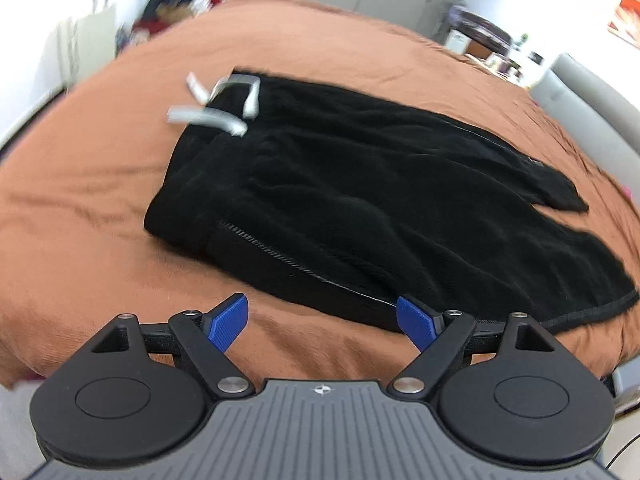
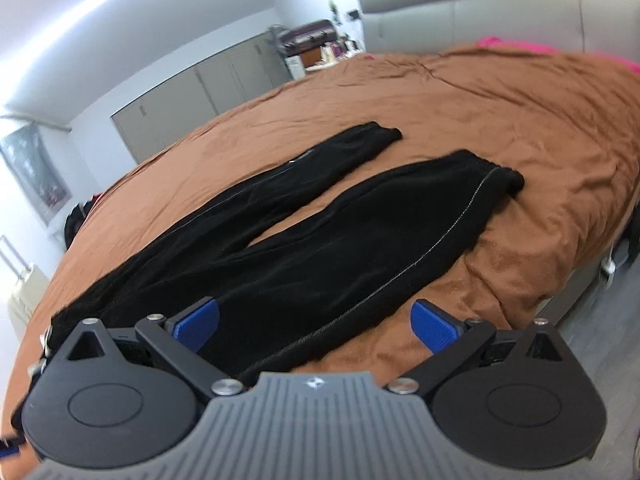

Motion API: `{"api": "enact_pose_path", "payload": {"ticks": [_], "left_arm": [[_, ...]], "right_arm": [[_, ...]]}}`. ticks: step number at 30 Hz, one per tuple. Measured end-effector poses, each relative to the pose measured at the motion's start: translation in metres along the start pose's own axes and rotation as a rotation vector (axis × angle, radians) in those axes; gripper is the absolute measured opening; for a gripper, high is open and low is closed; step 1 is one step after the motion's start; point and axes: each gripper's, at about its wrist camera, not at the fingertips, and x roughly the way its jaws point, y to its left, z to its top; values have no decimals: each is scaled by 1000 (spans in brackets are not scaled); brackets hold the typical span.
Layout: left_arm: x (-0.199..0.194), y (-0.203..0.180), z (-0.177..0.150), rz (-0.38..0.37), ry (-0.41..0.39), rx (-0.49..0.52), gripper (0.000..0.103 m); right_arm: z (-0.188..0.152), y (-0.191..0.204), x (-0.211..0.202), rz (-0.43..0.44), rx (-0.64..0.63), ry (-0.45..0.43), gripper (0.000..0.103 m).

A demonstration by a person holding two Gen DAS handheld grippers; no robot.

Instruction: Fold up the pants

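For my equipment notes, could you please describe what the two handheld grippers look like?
The left gripper and right gripper look alike: ribbed blue finger pads on black linkage arms with silver pivot pins, round black discs either side, and a grey ridged body bearing a small diamond-shaped emblem. No hands or sleeves are visible.

Bed with rust-brown cover fills the room; grey padded headboard at far right. Grey cabinets line the far white wall. Grey floor at near right.

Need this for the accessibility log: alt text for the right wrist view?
Black pants lie flat on a brown bedspread, legs spread apart and pointing away. The right gripper hovers open over the near leg, blue fingers holding nothing.
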Motion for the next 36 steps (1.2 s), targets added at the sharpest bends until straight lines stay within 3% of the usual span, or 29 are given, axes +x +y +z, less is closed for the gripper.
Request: {"api": "enact_pose_path", "payload": {"ticks": [3, 5, 9, 14, 16, 22, 24, 27, 29, 32, 33, 34, 35, 36], "left_arm": [[16, 32, 5, -145, 47, -218, 98], [23, 46, 4, -208, 39, -310, 98], [30, 52, 5, -215, 28, -366, 94], [39, 61, 3, -227, 37, -439, 93], [40, 64, 1, -219, 36, -462, 93], [41, 74, 2, -216, -18, -534, 92], [44, 73, 6, -204, -26, -532, 92], [50, 74, 6, -230, -60, -577, 92], [56, 73, 8, -204, -67, -595, 87], [64, 64, 11, -140, -64, -560, 87], [65, 60, 12, -122, -64, -549, 87], [63, 57, 12, -102, -66, -534, 81], [59, 55, 13, -79, -70, -520, 57], [55, 56, 13, -60, -75, -511, 37]], "right_arm": [[16, -21, 22, 66, 127, -7, 98], [21, -37, 32, 97, 228, -31, 98], [30, -74, 68, 78, 433, -28, 96], [28, -122, 106, 32, 693, -38, 82], [29, -131, 117, -19, 700, -24, 74], [24, -141, 123, -121, 719, -66, 76], [19, -149, 121, -111, 746, -105, 76], [13, -148, 128, -75, 730, -77, 75], [15, -147, 137, -35, 697, -61, 72], [22, -145, 152, -7, 643, -20, 63], [23, -144, 155, -16, 634, -14, 54], [24, -144, 157, -26, 634, -8, 41], [26, -145, 158, -29, 637, -4, 33], [28, -147, 159, -16, 643, -5, 13]]}}
